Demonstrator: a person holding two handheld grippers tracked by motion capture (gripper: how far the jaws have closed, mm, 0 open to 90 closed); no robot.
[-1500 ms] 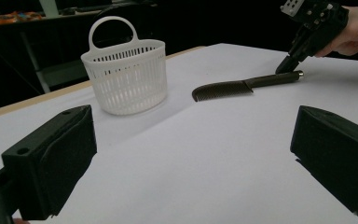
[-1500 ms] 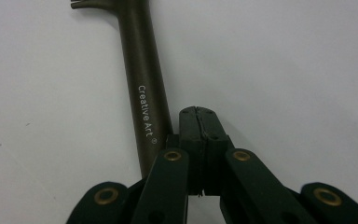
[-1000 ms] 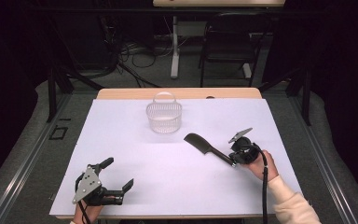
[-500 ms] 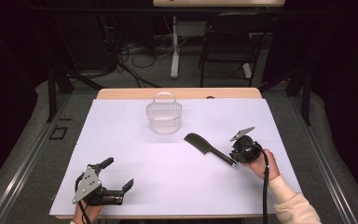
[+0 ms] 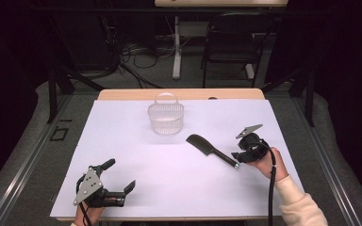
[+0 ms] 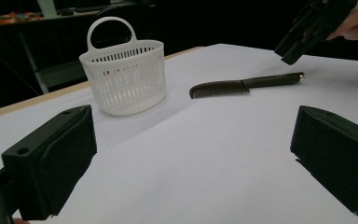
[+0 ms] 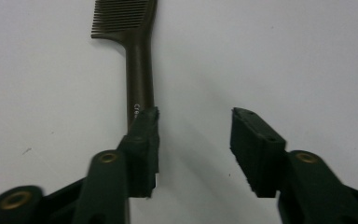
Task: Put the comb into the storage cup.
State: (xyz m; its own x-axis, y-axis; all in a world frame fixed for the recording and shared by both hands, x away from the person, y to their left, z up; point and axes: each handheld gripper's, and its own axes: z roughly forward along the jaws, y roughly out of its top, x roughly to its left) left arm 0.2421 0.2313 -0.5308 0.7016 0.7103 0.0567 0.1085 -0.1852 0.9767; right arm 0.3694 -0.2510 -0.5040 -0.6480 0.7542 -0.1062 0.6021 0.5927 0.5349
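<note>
White table (image 5: 136,188) bears a comb (image 5: 212,149); dim, seemingly cluttered room.

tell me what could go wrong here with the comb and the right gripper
1. The right gripper has just been opening, and the comb lies on the table with its handle end under one of the fingers, not between them; closing now might miss it or push it aside.
2. The handle is thin and flat, so a grip could slip.
3. The basket looks light and might tip if bumped.
</note>
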